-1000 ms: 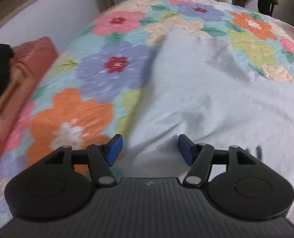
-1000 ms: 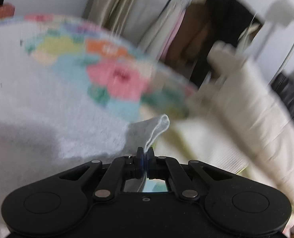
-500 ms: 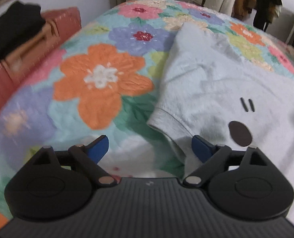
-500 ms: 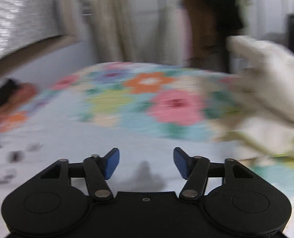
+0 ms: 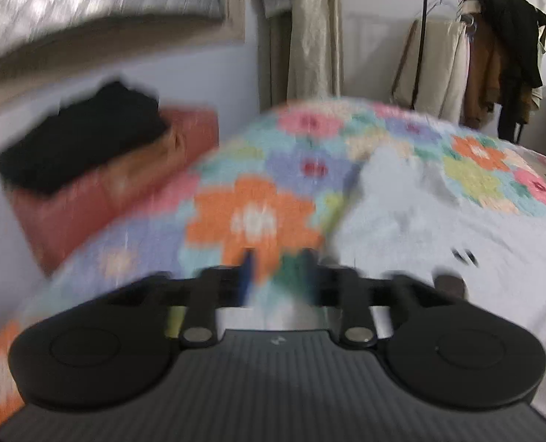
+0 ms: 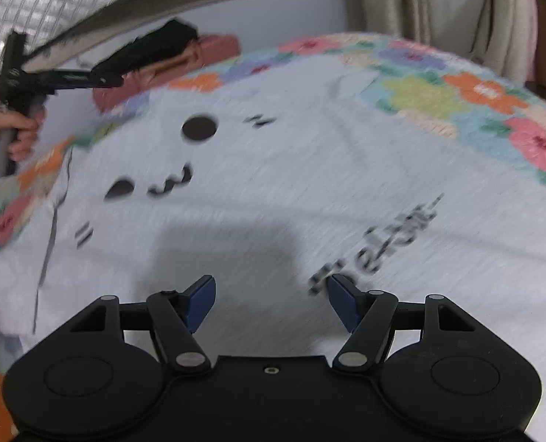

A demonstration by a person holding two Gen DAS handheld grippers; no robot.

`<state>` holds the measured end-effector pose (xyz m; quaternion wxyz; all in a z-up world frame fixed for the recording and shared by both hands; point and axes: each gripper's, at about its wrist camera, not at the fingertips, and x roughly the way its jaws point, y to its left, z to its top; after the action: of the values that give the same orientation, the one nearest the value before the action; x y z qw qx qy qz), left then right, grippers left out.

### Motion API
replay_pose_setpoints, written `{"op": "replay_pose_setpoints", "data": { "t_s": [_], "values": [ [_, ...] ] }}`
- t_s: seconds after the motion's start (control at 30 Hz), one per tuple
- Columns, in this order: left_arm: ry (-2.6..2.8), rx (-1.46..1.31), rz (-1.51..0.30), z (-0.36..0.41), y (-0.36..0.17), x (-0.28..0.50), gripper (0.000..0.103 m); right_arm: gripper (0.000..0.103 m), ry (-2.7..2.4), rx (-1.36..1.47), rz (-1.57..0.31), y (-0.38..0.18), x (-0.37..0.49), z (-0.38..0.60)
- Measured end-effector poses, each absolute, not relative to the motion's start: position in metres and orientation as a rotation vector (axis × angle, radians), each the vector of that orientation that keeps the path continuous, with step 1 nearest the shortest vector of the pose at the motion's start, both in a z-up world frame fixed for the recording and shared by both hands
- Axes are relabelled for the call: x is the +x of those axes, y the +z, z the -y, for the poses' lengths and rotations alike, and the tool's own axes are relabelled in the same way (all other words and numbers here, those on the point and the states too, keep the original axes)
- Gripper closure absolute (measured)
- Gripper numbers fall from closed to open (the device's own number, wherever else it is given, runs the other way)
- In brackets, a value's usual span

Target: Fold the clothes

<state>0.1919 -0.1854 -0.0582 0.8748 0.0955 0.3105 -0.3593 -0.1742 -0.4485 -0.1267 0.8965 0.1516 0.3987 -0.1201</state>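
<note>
A light grey T-shirt (image 6: pixel 309 191) with a printed black face and lettering lies spread flat on the floral quilt (image 6: pixel 486 99). My right gripper (image 6: pixel 271 294) hovers open over the shirt's lower part, with nothing between its blue pads. In the blurred left wrist view, my left gripper (image 5: pixel 276 280) is over the quilt (image 5: pixel 250 217), left of the shirt's (image 5: pixel 438 221) edge. Its jaws are closing with a gap and no cloth between them. The right wrist view shows the left gripper (image 6: pixel 107 78) at the far left, held by a hand (image 6: pixel 14 136).
A red-brown cushion (image 5: pixel 99 199) with a folded black garment (image 5: pixel 84 136) on it sits against the wall left of the bed. A clothes rack with hanging coats (image 5: pixel 494 62) and a curtain (image 5: pixel 309 33) stand behind the bed.
My right gripper let go of the shirt's corner, opened, and swung over the printed front. My left gripper drew back left off the shirt's sleeve, and its jaws narrowed.
</note>
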Motion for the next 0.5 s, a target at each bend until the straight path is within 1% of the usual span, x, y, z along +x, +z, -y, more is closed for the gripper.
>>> {"op": "replay_pose_setpoints", "data": {
  "t_s": [0.1,0.13,0.17,0.23,0.3,0.33,0.37,0.43,0.5],
  "values": [
    [-0.741,0.168,-0.762,0.148,-0.073,0.178,0.049,0.03,-0.225,0.316,-0.841,-0.126,-0.171,0.44],
    [-0.735,0.143,-0.789,0.136,-0.078,0.176,0.046,0.03,-0.215,0.311,-0.842,-0.124,-0.169,0.44],
    [-0.731,0.111,-0.813,0.125,-0.082,0.175,0.041,0.03,-0.207,0.309,-0.84,-0.123,-0.167,0.439],
    [-0.72,0.044,-0.859,0.103,-0.091,0.174,0.034,0.03,-0.19,0.318,-0.838,-0.123,-0.162,0.437],
    [-0.709,-0.045,-0.893,0.084,-0.098,0.176,0.031,0.03,-0.168,0.334,-0.842,-0.126,-0.156,0.433],
    [-0.715,-0.101,-0.918,0.076,-0.103,0.177,0.025,0.03,-0.163,0.335,-0.849,-0.128,-0.154,0.429],
    [-0.724,-0.157,-0.947,0.07,-0.109,0.18,0.023,0.029,-0.162,0.327,-0.853,-0.13,-0.151,0.426],
    [-0.723,-0.22,-0.984,0.066,-0.12,0.183,0.023,0.028,-0.157,0.306,-0.855,-0.132,-0.145,0.416],
    [-0.706,-0.205,-0.97,0.07,-0.125,0.179,0.023,0.028,-0.1,0.296,-0.868,-0.13,-0.138,0.406]
  ]
}}
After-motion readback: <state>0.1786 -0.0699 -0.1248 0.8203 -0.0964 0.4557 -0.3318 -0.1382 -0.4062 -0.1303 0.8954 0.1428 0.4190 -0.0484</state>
